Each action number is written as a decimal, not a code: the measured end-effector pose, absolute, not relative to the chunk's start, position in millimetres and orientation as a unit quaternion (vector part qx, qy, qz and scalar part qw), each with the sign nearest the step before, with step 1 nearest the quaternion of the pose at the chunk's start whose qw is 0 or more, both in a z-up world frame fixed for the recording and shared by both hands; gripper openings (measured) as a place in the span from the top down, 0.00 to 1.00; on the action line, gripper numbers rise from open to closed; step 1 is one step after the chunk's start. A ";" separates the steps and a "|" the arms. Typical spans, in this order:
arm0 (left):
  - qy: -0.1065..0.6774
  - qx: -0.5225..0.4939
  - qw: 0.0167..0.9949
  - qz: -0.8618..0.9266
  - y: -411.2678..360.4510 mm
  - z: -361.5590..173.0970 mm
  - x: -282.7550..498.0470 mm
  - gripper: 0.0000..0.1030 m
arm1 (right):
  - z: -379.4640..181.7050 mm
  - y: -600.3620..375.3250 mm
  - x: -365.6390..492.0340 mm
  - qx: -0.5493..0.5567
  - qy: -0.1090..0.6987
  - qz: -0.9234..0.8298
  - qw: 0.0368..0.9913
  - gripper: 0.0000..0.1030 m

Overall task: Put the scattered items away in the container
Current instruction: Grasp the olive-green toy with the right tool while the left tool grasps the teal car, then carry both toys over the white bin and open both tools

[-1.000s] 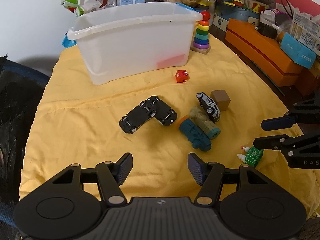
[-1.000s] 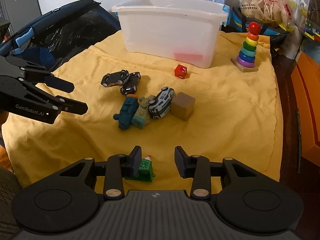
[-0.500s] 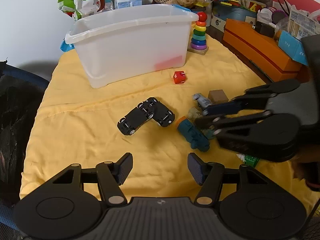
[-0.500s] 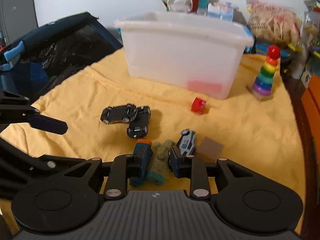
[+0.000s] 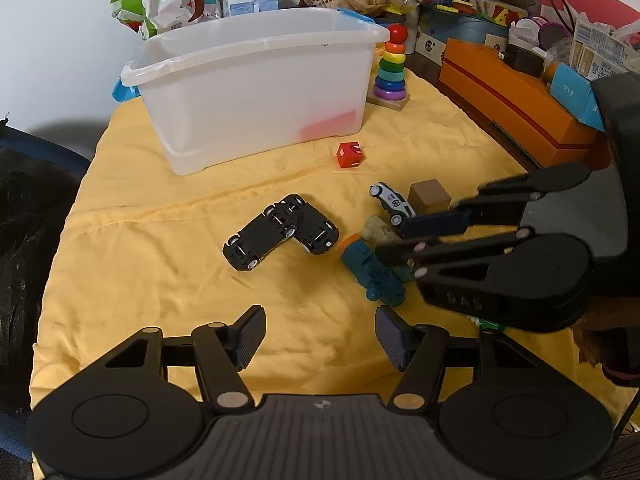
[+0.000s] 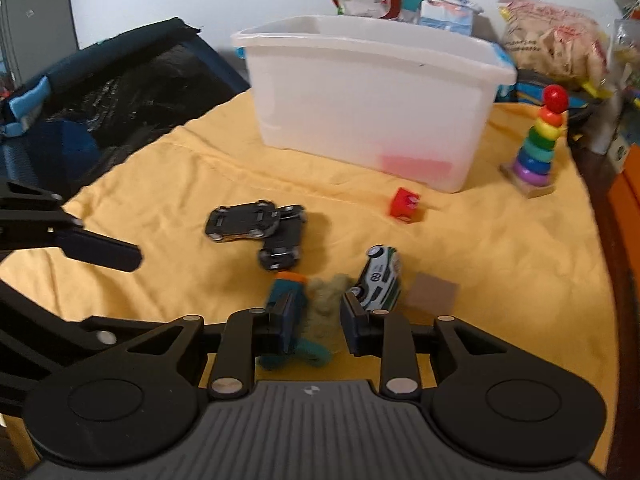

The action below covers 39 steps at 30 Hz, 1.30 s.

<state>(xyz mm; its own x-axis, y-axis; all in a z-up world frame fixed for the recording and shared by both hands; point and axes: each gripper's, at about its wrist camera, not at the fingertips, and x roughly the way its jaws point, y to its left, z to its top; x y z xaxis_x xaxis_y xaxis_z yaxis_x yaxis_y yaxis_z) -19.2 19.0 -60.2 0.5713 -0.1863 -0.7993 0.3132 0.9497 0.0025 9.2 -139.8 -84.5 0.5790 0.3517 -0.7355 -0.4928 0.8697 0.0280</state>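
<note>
The left gripper (image 5: 318,334), jaws wide and empty, hangs back from the two black cars (image 5: 280,232). The right gripper (image 6: 316,320) is nearer: its narrowed jaws straddle the olive toy (image 6: 326,306), long axis running along the fingers; contact unclear. The white car (image 6: 380,276) reads "88". The bin (image 6: 372,92) lies beyond

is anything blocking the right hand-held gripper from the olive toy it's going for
Nothing stands between them: the right hand-held gripper already has its open fingers either side of the olive toy vehicle. The teal toy truck and white toy car crowd it closely on both sides.
</note>
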 end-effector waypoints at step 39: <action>0.448 0.064 0.874 -0.179 -17.9 -75.8 -3.3 0.73 | -96.9 -184.5 -9.4 -0.118 0.430 0.232 0.865 0.71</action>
